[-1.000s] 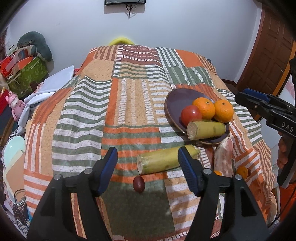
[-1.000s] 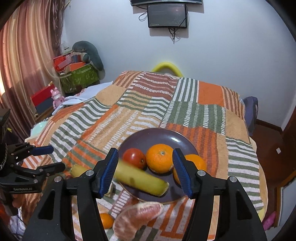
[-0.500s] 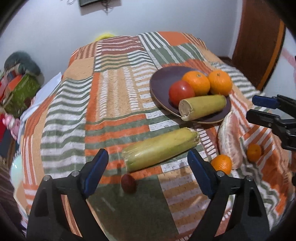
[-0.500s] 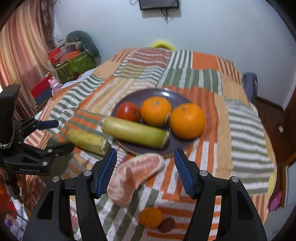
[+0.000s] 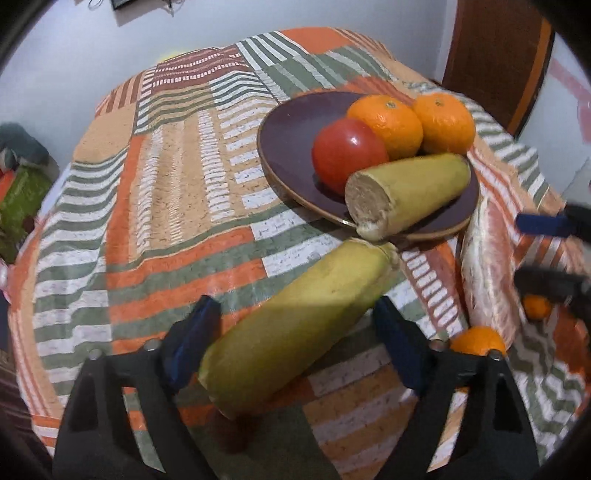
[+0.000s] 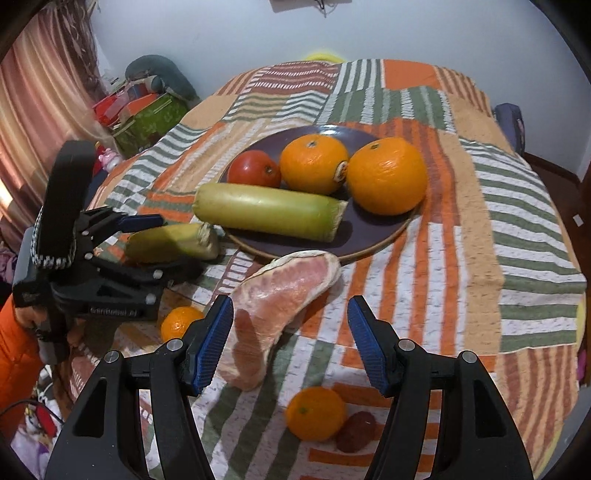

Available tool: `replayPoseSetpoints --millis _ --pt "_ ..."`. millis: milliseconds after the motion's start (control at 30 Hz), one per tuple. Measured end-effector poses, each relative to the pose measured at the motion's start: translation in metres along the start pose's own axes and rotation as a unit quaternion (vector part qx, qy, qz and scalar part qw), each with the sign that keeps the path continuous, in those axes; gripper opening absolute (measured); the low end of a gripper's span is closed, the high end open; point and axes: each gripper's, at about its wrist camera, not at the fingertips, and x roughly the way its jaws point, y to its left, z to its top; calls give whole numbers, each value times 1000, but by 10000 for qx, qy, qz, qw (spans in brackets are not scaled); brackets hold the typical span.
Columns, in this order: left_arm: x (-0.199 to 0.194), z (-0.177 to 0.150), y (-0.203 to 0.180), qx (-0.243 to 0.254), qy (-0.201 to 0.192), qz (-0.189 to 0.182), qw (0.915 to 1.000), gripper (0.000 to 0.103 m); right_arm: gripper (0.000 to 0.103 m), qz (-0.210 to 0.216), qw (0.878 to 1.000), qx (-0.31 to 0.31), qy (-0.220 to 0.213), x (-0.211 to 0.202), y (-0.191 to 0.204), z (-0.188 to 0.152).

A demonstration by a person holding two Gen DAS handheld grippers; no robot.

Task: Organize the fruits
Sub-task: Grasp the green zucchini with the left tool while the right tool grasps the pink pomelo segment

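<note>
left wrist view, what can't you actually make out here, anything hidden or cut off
- Right gripper: cut off by the right edge and blurred; how its jaws stand is unreadable here.
- One small orange: mostly hidden behind that gripper.
- Another small orange: partly behind the left gripper, lower part hidden.
- Near end of the loose corn: in shadow between the open jaws; contact unclear.
- Wall screen: cut by the top edge.
</note>
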Motion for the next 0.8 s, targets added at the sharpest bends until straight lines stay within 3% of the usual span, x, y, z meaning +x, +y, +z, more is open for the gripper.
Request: replayPoseSetpoints --millis 267,533,667,800 --pt "-11 -3 12 -443 -138 -402 9981 50 60 311 9991 1 294 21 10 1" --pt "-27 -13 15 -866 -36 -642 9942 38 45 568 9972 381 313 24 1 3" --pt "-39 -30 16 -1053 45 -660 9922 38 38 511 9979 349 168 10 1 -2" --pt "-48 -43 12 -1087 148 -670 9917 38 37 333 9992 204 3 -4 4 -3"
